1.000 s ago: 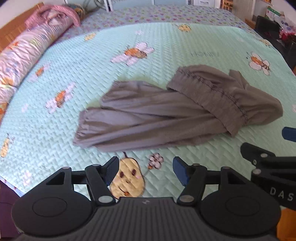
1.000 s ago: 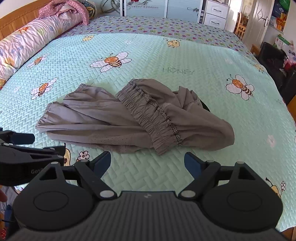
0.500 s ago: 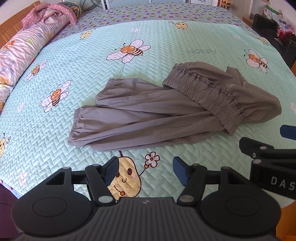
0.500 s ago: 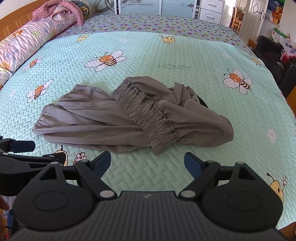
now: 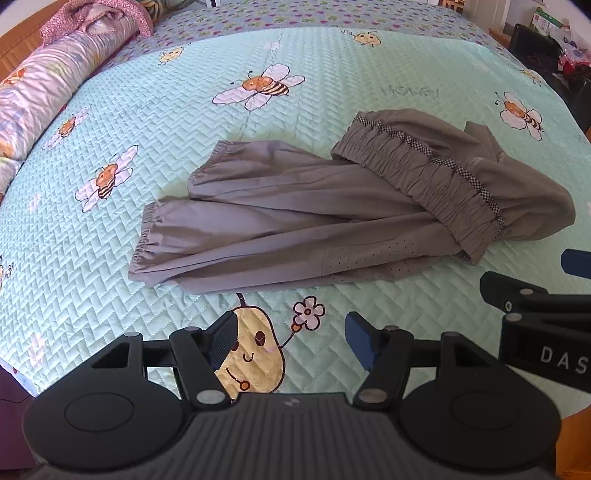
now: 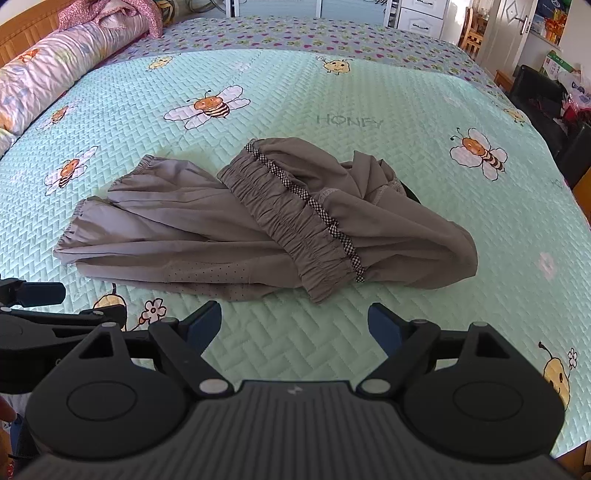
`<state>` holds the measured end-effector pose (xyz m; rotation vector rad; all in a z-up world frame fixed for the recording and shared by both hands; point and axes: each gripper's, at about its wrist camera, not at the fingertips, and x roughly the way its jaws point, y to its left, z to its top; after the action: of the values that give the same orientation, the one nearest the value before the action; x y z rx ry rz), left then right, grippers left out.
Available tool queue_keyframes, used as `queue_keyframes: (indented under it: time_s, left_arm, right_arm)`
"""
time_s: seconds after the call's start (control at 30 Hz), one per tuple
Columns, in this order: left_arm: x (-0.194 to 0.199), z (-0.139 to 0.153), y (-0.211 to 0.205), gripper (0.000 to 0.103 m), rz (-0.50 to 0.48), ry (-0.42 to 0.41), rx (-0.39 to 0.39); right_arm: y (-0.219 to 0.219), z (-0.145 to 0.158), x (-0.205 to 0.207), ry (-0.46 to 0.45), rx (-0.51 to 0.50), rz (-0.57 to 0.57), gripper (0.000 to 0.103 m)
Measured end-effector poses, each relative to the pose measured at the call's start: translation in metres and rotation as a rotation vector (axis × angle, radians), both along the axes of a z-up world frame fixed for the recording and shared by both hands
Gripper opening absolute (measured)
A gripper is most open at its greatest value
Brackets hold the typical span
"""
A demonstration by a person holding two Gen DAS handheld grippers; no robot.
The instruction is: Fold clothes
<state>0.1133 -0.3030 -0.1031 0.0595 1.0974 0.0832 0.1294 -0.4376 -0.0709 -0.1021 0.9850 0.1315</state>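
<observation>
A pair of grey trousers point(image 5: 317, 218) point(image 6: 258, 229) lies crumpled on the mint-green bee quilt point(image 5: 155, 122), the two cuffed legs pointing left and the elastic waistband with its checked trim folded over on the right. My left gripper point(image 5: 288, 338) hovers open over the quilt just in front of the trouser legs, nothing between its fingers. My right gripper point(image 6: 295, 325) stands wide open in front of the waistband end, also holding nothing. Each gripper shows at the edge of the other's view.
A long floral bolster point(image 6: 62, 62) with a pink cloth on it lies along the bed's left side by the wooden headboard. White drawers point(image 6: 421, 14) and a door stand beyond the bed; dark furniture point(image 6: 535, 96) sits at the right edge. The quilt's near edge drops off below the grippers.
Both views have drifted slightly, so the trousers sit a little lower and nearer in frame. The trousers lie as before and both grippers keep the same opening.
</observation>
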Motion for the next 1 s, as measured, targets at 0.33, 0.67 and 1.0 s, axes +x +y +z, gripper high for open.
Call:
queue_keyframes:
  time_s: [0.33, 0.67, 1.0]
  left_arm:
    - [0.009, -0.01, 0.002, 0.067, 0.006, 0.015, 0.0]
    - [0.01, -0.014, 0.005, 0.067, 0.005, 0.024, 0.006]
    - [0.007, -0.014, 0.002, 0.067, 0.001, 0.026, -0.006]
  right_arm:
    - [0.005, -0.011, 0.008, 0.021, -0.015, 0.001, 0.087]
    - [0.004, -0.016, 0.011, 0.036, -0.011, -0.007, 0.087]
    - [0.001, -0.018, 0.007, 0.033, -0.01, -0.015, 0.087]
